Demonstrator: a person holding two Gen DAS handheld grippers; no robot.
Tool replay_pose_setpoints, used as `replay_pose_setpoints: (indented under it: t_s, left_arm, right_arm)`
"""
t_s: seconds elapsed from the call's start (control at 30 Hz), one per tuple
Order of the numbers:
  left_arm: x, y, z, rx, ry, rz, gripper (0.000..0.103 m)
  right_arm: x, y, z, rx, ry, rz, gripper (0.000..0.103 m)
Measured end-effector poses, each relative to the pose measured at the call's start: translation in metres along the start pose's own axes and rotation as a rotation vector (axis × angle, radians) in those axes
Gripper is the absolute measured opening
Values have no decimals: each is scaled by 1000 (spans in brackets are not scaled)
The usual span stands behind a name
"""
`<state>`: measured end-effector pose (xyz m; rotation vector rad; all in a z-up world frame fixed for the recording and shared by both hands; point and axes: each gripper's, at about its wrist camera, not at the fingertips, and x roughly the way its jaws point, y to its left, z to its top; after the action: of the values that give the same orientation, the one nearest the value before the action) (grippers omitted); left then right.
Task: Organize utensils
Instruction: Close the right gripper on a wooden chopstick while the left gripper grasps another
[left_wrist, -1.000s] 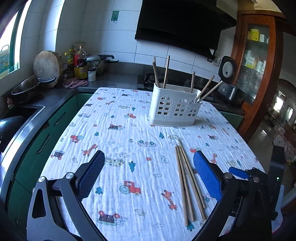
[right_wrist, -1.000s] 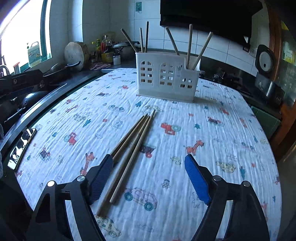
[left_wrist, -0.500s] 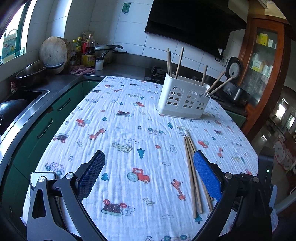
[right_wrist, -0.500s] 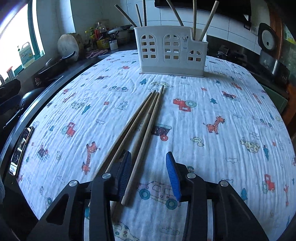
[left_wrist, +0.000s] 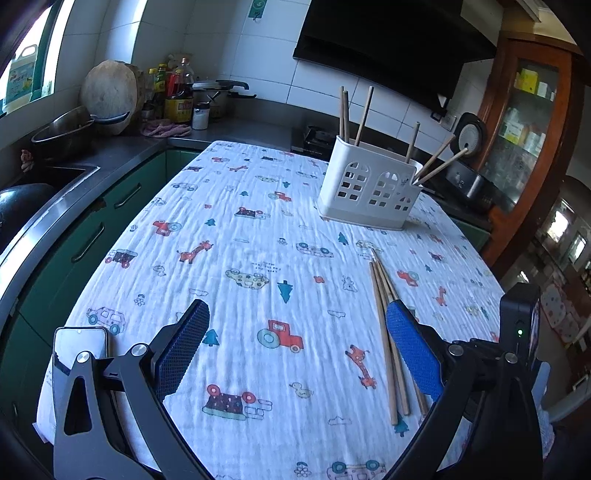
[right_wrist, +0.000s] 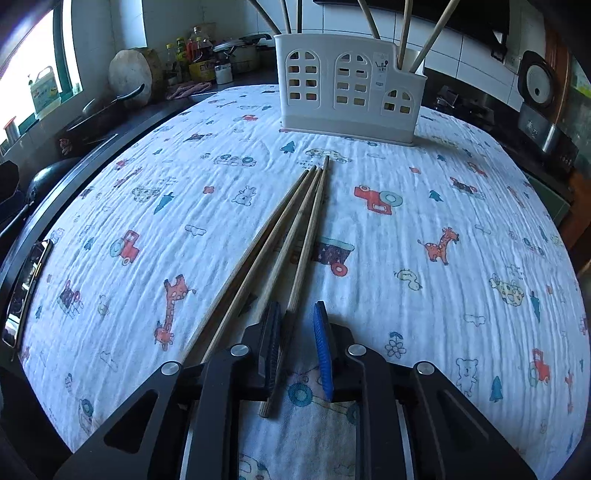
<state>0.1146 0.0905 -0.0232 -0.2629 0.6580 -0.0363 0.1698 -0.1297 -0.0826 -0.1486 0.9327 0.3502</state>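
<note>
Your left gripper (left_wrist: 295, 354) hovered with its blue-padded fingers (left_wrist: 184, 343) spread wide. Your right gripper (right_wrist: 297, 347) sat low, jaws narrowed to a small gap.

Home kitchen (tiled wall (left_wrist: 325, 88), sauce bottles (left_wrist: 177, 98))

Loose chopsticks and holder on desk

Three wooden chopsticks (right_wrist: 295, 229) lie flat, side by side, tips converging toward the holder, butt ends fanned slightly apart; tips stop near its base, not touching. White plastic utensil holder (right_wrist: 351, 88), window-shaped cutouts in its front wall, stands upright; several chopsticks (left_wrist: 364, 110) stand in it, leaning at various angles.
</note>
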Motion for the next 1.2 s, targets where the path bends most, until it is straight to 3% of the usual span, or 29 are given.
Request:
replay_pose_setpoints:
  t_s: [0.1, 0.27, 0.47, 0.67, 0.73, 0.83, 1.2]
  left_arm:
    - [1, -4, -5, 8, 11, -10, 95]
    - [8, -20, -17, 45, 45, -41, 94]
    - [28, -45, -38, 74, 130, -100, 83]
    - [54, -69, -57, 97, 226, -144, 54]
    - [61, -74, -59, 98, 247, -151, 36]
    - [71, -76, -61, 89, 276, -152, 25]
    - [87, -87, -65, 106, 317, -140, 9]
  right_arm:
    - [0, -3, 0, 13, -3, 3, 8]
    - [-4, -12, -5, 29, -8, 8, 7]
    - [-14, -27, -15, 50, -22, 13, 7]
    - [-21, -43, -27, 69, -28, 10, 7]
    - [-22, -47, -29, 76, -31, 16, 7]
    - [-24, -51, -31, 81, -34, 27, 7]
    - [-29, -55, -38, 94, -45, 60, 8]
